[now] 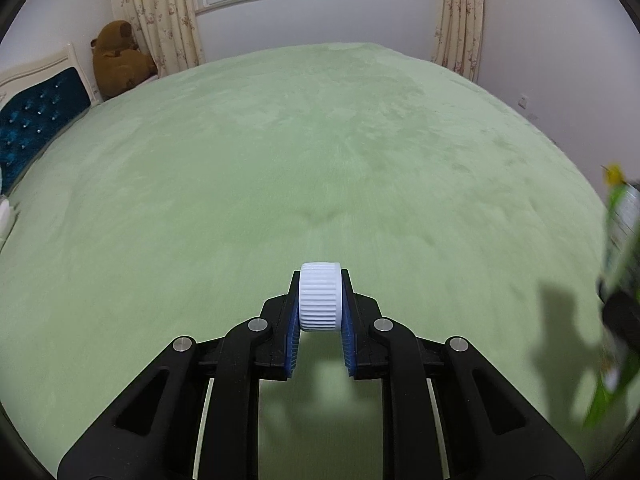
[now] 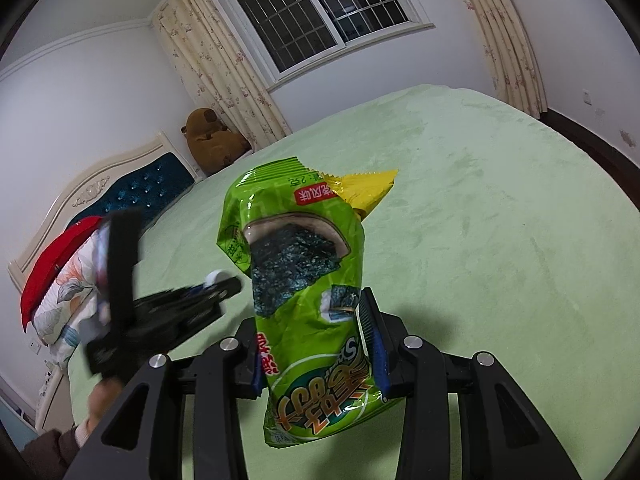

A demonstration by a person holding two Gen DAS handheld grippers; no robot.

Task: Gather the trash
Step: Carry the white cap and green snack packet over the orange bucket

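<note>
Cap: a white ribbed bottle cap (image 1: 321,297), pinched on its flat faces between the blue pads of the left gripper (image 1: 321,300), its ribbed rim facing the camera, lifted clear of the bed.
Bag: a green seaweed snack bag (image 2: 304,280) standing upright between the blue pads of the right gripper (image 2: 320,344), print upside down, its lower end hanging below the fingers.
Yellow wrapper: a yellow packet (image 2: 366,188) showing behind the bag's top edge; I cannot tell whether it is gripped too.
Left fingers: closed narrow, clamped on the cap.
Right fingers: part-way closed, pressing the bag from both sides.
Left gripper from the right view: blurred, to the left of the bag, with the cap (image 2: 216,276) at its tip.
Bag from the left view: a blurred green strip (image 1: 620,240) at the right edge.
Bed: a pale green plush cover (image 1: 280,140) below both grippers.
Headboard: cream frame with blue tufted panel (image 2: 132,196) at left.
Bedding: a red and flowered quilt (image 2: 60,276) beside the headboard.
Toy: a brown plush animal (image 1: 120,60) in the corner by the flowered curtain (image 1: 160,12).
Window: dark, barred (image 2: 316,12), in the far wall.
</note>
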